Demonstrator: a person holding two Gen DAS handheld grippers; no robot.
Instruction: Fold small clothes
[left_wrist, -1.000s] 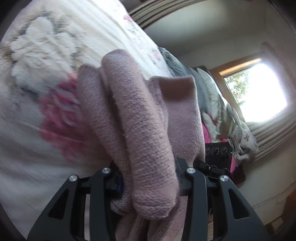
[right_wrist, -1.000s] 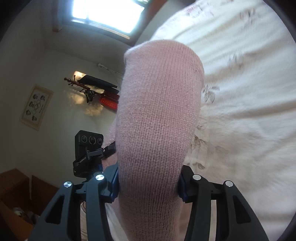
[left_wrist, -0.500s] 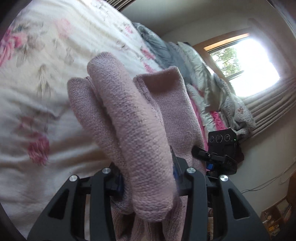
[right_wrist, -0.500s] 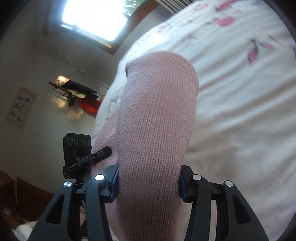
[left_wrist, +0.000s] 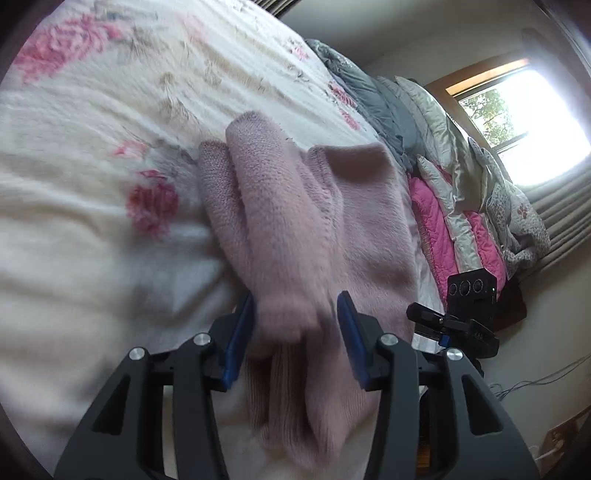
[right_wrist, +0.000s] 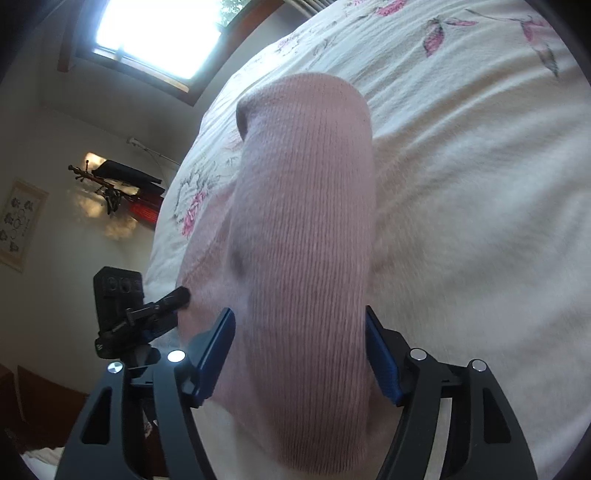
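A dusty-pink knitted garment lies bunched in folds on the floral bedspread. My left gripper stands open around its near end, with the blue pads a little apart from the blurred cloth. In the right wrist view the same pink knit rises as a thick fold between the fingers. My right gripper is open too, and a gap shows between its left pad and the cloth. Each view shows the other gripper beside the garment.
Bedding in grey, silver and pink is piled at the far side of the bed, under a bright window. A wall with a framed picture and a dark rack lies left of the bed in the right wrist view.
Both grippers have opened: their blue pads now show and stand apart from the cloth. The garment has come down onto the bedspread, and both views have swung across the bed.
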